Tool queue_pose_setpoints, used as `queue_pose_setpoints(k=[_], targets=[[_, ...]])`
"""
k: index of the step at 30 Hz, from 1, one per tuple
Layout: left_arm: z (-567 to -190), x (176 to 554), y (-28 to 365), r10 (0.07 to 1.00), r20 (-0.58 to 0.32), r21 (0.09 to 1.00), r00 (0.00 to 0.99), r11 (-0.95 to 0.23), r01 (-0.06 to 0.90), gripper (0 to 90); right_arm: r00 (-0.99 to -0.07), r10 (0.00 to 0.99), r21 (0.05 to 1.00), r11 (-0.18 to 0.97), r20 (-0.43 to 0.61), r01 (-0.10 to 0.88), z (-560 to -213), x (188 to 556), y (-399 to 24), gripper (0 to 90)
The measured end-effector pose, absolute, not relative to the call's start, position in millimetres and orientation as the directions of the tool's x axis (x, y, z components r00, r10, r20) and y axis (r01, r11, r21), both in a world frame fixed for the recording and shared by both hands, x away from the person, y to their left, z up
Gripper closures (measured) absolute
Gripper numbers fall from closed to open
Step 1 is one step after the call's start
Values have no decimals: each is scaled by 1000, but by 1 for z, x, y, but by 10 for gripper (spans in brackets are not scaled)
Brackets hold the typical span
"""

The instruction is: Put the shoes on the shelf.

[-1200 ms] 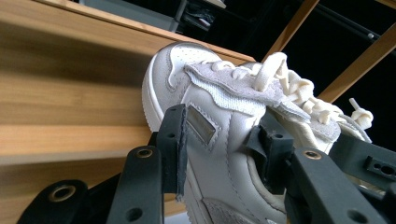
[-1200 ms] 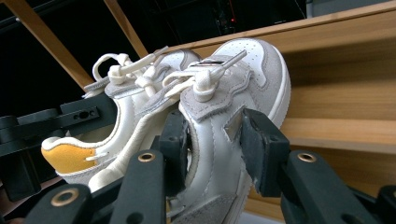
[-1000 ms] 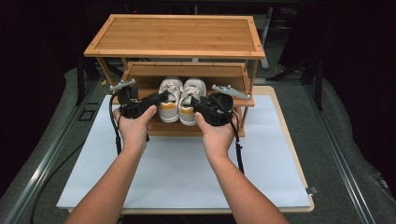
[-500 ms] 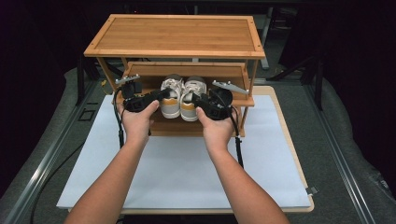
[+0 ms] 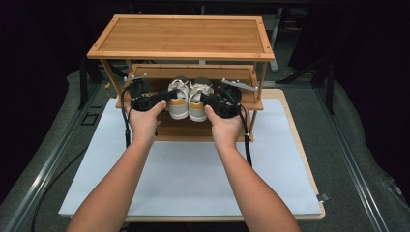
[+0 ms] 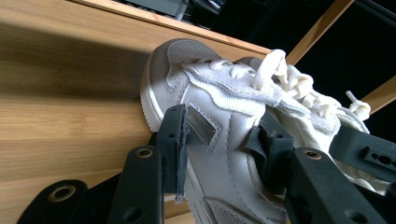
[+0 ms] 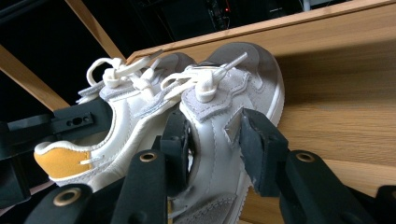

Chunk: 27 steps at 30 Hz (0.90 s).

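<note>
high view: a person at a table holds a pair of white sneakers on the middle shelf (image 5: 145, 72) of a bamboo shoe rack (image 5: 181, 36). the left gripper (image 5: 167, 96) pinches the outer side of the left sneaker (image 5: 178, 99), its pads pressed on the upper in the left gripper view (image 6: 224, 140). the right gripper (image 5: 205, 99) clamps the right sneaker (image 5: 197, 101) the same way, fingers (image 7: 254, 140) flat against its side. both shoes sit side by side, touching, toes pointing far. a white mat (image 5: 193, 179) covers the table.
</note>
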<state>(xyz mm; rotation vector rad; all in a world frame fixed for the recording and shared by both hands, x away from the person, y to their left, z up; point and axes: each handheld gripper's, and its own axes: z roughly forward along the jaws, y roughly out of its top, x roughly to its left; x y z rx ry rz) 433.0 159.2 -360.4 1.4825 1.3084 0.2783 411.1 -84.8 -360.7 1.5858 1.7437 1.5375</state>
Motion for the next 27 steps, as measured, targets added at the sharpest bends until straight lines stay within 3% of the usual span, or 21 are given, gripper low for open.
queue_pose_setpoints(k=[12, 27], targets=[[-358, 441, 162, 820, -431, 804, 376, 159, 573, 602, -318, 878, 846, -159, 357, 509, -355, 422, -84, 642], [-356, 448, 157, 832, -436, 795, 345, 175, 581, 601, -251, 886, 841, -233, 391, 488, -356, 430, -74, 650]])
